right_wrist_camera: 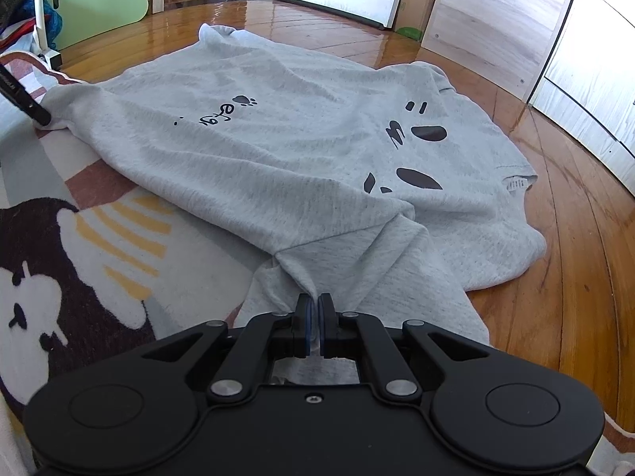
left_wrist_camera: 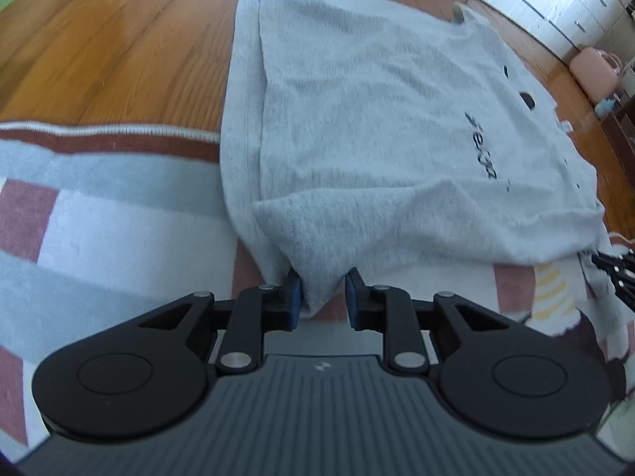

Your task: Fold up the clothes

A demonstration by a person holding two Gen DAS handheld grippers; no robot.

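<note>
A light grey T-shirt point(right_wrist_camera: 301, 166) with black printed marks lies spread partly on a patterned rug point(right_wrist_camera: 99, 246) and partly on the wooden floor point(right_wrist_camera: 575, 238), its far hem and one sleeve resting on the bare boards.

The right tool point(right_wrist_camera: 316, 317) is clamped shut on a pinch of the shirt's near edge; the blue pads are pressed together with a ridge of grey fabric rising straight out from between them. From that pinch the cloth fans away forward, and more of the shirt hangs down below and to the right of the tool.

The left tool point(left_wrist_camera: 323, 297) sits at another near corner of the same shirt point(left_wrist_camera: 357, 119). A point of folded fabric hangs down between its two blue pads, touching the left pad, while a gap shows beside the right one. The jaws stand part-way apart; this view is blurred, so whether the cloth is truly pinched or just lying between the pads is hard to say.

In the left view the shirt stretches away ahead of the tool, its left side folded over along a long seam, with the rug point(left_wrist_camera: 99, 198) beneath and to the left. The tip of the right tool point(left_wrist_camera: 611, 265) shows at the right edge, beside the shirt's near border.
</note>
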